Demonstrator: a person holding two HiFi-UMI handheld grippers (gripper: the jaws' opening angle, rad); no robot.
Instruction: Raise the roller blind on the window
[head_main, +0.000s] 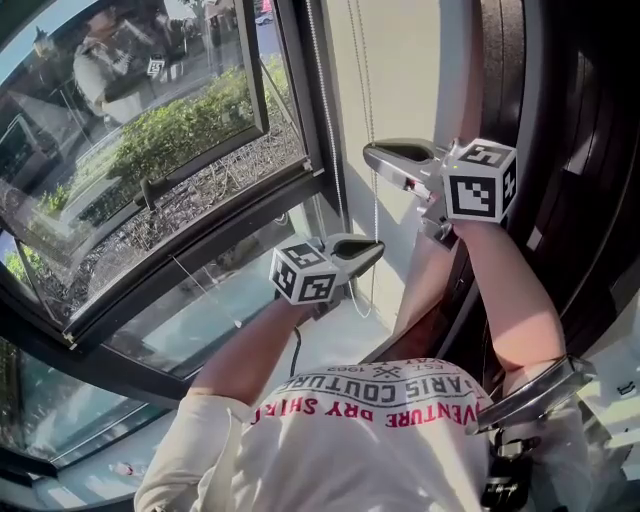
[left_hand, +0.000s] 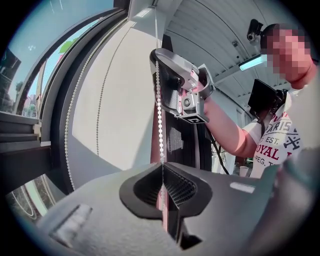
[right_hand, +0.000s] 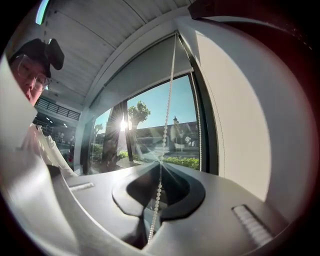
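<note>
A white bead chain (head_main: 375, 205) hangs down the wall beside the window. My left gripper (head_main: 372, 247) is the lower one and is shut on the chain; in the left gripper view the beads (left_hand: 160, 107) run into its closed jaws (left_hand: 162, 168). My right gripper (head_main: 372, 153) sits higher on the same chain and also shows from below (left_hand: 159, 57). In the right gripper view its jaws (right_hand: 161, 161) are shut on the bead chain (right_hand: 168, 95). The grey roller blind (right_hand: 150, 65) covers only the top of the window.
Window glass (head_main: 150, 150) with a dark frame (head_main: 200, 245) fills the left. A second strand of chain (head_main: 325, 120) hangs by the frame. A pale wall (head_main: 400, 70) lies behind the chain, and a dark panel (head_main: 580, 150) stands at the right.
</note>
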